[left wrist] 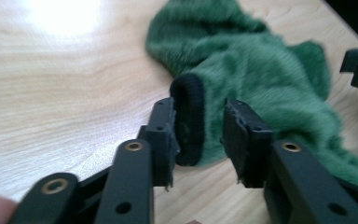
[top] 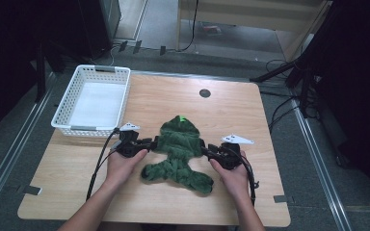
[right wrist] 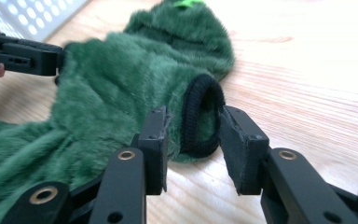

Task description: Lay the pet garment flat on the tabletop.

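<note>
The green garment (top: 180, 149) is thick cloth with a soft, furry pile, matt all over; its cuffs (left wrist: 189, 119) are black ribbed knit, smoother than the fleece. The table (top: 231, 115) has a pale wood-grain top, smooth with a slight sheen where light falls on it. The basket (top: 63, 103) is white plastic with perforated walls. Both the left gripper (left wrist: 198, 135) and the right gripper (right wrist: 193, 142) are matt black plastic with small brass-coloured metal rivets, and their pads (left wrist: 230, 135) look rubbery with rough, frayed edges.
</note>
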A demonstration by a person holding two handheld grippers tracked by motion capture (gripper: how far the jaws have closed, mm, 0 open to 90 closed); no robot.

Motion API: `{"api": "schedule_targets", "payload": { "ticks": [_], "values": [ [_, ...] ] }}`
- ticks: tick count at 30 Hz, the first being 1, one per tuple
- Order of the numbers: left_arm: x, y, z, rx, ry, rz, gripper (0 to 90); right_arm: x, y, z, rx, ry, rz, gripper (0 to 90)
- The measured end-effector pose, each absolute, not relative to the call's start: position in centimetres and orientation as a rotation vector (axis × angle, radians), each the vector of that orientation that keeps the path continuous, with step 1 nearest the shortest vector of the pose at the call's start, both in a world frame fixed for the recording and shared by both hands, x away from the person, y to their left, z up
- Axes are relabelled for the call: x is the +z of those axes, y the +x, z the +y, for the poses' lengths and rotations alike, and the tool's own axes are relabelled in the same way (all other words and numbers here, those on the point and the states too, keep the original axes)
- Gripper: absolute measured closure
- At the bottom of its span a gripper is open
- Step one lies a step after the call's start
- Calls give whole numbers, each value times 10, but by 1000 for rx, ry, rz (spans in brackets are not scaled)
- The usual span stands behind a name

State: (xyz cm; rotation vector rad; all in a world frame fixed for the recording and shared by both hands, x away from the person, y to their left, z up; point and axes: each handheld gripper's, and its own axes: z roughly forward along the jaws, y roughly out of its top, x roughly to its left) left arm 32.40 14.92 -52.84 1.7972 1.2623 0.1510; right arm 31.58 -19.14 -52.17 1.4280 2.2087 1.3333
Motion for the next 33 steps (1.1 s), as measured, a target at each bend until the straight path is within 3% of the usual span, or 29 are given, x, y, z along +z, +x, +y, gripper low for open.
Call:
{"api": "schedule_targets", "payload": {
  "ticks": [4, 10, 12, 15, 16, 22, 26, 28, 30, 33],
  "values": [
    [-522, 305, 134, 140, 1821, 1175, 630, -518, 300, -181, 1387, 1386, 2299, 664],
    [-536, 296, 98, 83, 1979, 1096, 591, -533, 290, -144, 1310, 1336, 2466, 600],
    [-540, 294, 93, 86, 1988, 1099, 609, -538, 289, -135, 1241, 1339, 2474, 618],
    [-540, 291, 92, 161, 2037, 1079, 797, -538, 285, -128, 1166, 1266, 2458, 856],
    [-539, 291, 93, 171, 2041, 1084, 847, -535, 283, -128, 1139, 1243, 2436, 892],
    [-532, 282, 101, 272, 2094, 1049, 876, -511, 281, -145, 1068, 1195, 2285, 900],
    [-542, 280, 98, 247, 2139, 1006, 866, -520, 281, -141, 969, 1138, 2324, 900],
    [-540, 279, 101, 211, 2085, 1016, 793, -527, 281, -138, 1034, 1134, 2373, 858],
    [-537, 277, 110, 179, 2009, 1037, 671, -524, 278, -141, 1103, 1131, 2348, 711],
    [-532, 271, 130, 152, 1948, 1058, 596, -510, 268, -160, 1286, 1175, 2289, 620]
  ]
}}
